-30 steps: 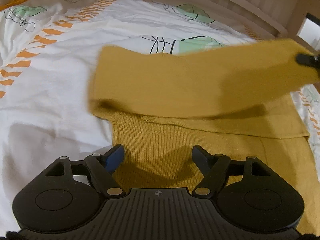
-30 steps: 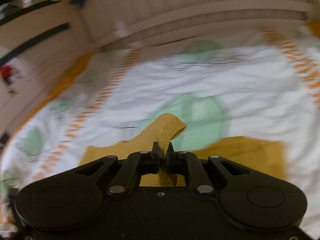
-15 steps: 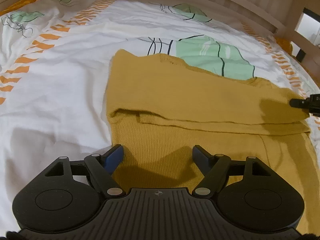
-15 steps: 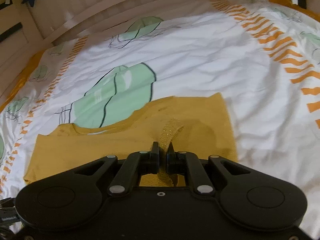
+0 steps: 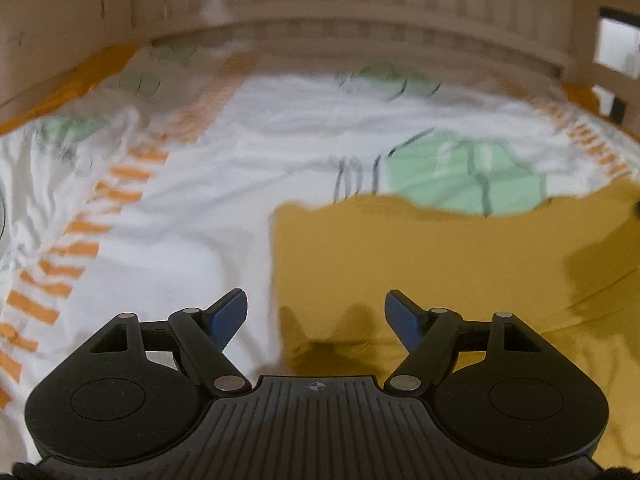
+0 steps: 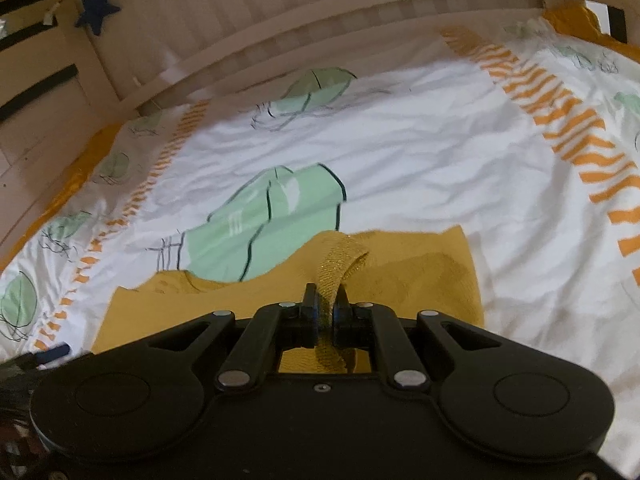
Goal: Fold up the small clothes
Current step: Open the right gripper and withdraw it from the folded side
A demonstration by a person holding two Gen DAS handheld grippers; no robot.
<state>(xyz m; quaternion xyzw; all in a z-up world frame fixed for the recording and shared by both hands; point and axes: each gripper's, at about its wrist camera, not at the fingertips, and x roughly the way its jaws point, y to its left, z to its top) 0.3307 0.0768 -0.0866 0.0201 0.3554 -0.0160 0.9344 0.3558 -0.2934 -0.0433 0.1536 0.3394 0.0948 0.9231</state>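
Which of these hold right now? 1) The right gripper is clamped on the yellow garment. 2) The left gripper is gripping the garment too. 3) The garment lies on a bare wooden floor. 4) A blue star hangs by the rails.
1) True: the right gripper is shut on a strip of the yellow garment.
2) False: the left gripper is open, nothing between its fingers.
3) False: it lies on a white patterned sheet.
4) True: the blue star hangs at upper left.
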